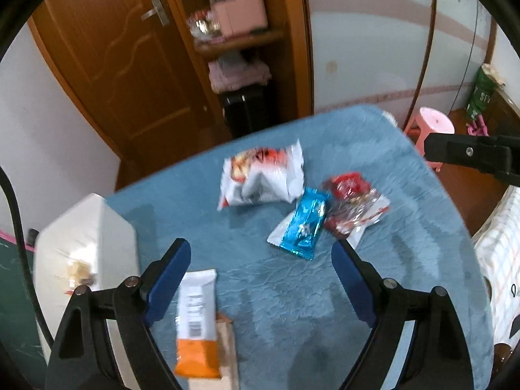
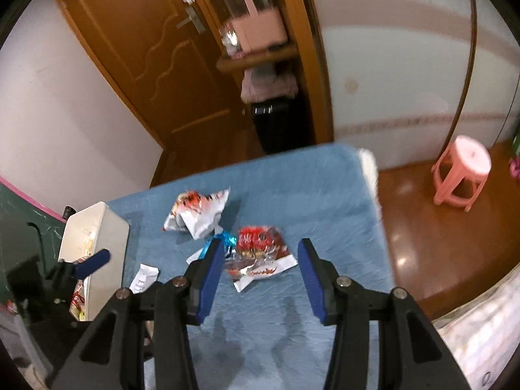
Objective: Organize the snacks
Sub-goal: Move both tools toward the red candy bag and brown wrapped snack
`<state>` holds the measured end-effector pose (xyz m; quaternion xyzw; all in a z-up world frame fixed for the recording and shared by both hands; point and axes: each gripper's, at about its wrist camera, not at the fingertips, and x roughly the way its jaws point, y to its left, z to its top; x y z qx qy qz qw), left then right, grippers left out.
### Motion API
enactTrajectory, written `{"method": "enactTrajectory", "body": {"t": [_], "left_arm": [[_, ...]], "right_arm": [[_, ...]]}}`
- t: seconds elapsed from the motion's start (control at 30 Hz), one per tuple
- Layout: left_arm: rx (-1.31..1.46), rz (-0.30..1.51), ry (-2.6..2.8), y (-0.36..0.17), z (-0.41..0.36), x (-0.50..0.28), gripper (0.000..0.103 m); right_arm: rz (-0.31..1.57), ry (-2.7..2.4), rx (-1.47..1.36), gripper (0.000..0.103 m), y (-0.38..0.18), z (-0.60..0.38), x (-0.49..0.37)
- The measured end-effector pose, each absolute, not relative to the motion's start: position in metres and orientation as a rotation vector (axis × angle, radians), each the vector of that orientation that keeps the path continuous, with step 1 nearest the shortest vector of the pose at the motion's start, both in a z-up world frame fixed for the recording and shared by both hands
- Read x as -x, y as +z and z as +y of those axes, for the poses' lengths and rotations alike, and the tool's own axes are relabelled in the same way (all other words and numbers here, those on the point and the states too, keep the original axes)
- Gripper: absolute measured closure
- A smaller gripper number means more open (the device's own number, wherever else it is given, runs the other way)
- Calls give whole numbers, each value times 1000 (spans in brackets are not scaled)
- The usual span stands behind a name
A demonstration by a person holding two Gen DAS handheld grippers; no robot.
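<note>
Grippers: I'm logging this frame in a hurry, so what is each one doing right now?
Left gripper: open, holding nothing, above the orange-and-white snack bar.
Right gripper: open, holding nothing, above the red snack packet.

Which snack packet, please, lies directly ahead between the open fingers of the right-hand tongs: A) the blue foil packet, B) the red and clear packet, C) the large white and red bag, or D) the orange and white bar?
B: in the right wrist view the red and clear packet sits on the blue cloth between the spread fingers of the right tongs, while the blue foil packet peeks out beside the left-hand finger.
</note>
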<state>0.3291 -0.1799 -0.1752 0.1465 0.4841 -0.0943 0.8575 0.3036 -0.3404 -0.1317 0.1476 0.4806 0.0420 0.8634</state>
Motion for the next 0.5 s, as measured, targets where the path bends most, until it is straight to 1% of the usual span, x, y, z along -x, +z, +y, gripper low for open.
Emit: {"method": "enactTrajectory", "body": {"t": [0.17, 0.3, 0.33, 0.37, 0.4, 0.5], "left_arm": [[-292, 1094, -235, -216, -184, -349, 15], [-264, 1125, -223, -239, -184, -359, 16], [-254, 1131, -219, -244, -184, -363, 16], [-241, 1133, -213, -248, -183, -365, 20], [-228, 1132, -209, -250, -182, -366, 21], [-193, 1120, -199, -256, -180, -370, 21]], "right_arm": [[1083, 102, -345, 55, -175, -333, -327], [1116, 108, -341, 55, -197, -322, -343], [1128, 108, -341, 55, -203, -318, -348], [1134, 107, -343, 55, -207, -316, -351], [1143, 105, -346, 55, -211, -315, -354], [1159, 85, -321, 55, -224, -307, -361]]}}
